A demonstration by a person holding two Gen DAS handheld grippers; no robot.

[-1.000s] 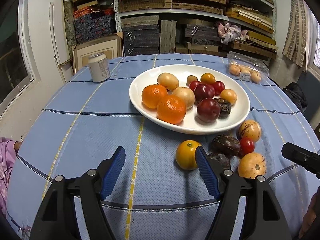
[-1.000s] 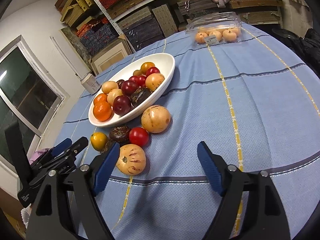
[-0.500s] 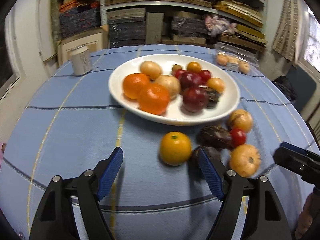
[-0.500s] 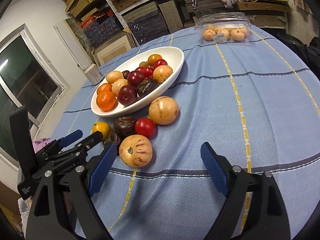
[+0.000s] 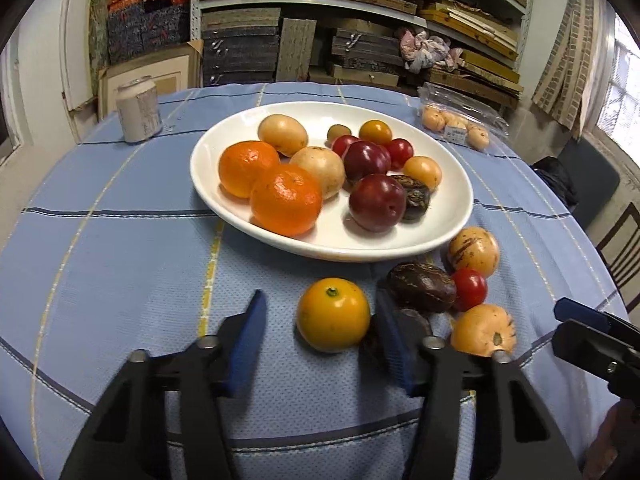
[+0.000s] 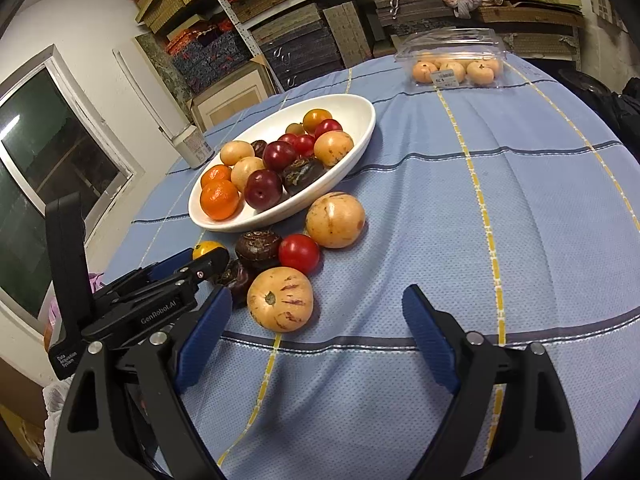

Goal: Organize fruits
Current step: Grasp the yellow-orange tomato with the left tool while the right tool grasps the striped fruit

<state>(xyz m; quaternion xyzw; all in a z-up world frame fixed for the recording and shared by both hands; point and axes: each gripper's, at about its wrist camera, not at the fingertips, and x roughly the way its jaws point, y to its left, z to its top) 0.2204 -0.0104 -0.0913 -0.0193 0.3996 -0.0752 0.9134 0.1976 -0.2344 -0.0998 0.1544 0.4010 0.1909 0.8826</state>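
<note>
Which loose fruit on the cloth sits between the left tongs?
The yellow-orange fruit, alone left of the cluster; the left tongs are closing around it.

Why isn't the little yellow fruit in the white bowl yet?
It is out, sitting on the tablecloth before the white bowl. The yellow fruit lies between the closing left gripper, not lifted.

The left gripper (image 5: 320, 322) now sits lower and nearer the loose fruit than a second ago — its jaws, then wide apart, are closing around the yellow-orange fruit (image 5: 333, 314). That fruit, earlier at 12 o'clock beyond the fingertips, now lies between the blue pads (image 5: 390, 336) — gaps still showing.
</note>
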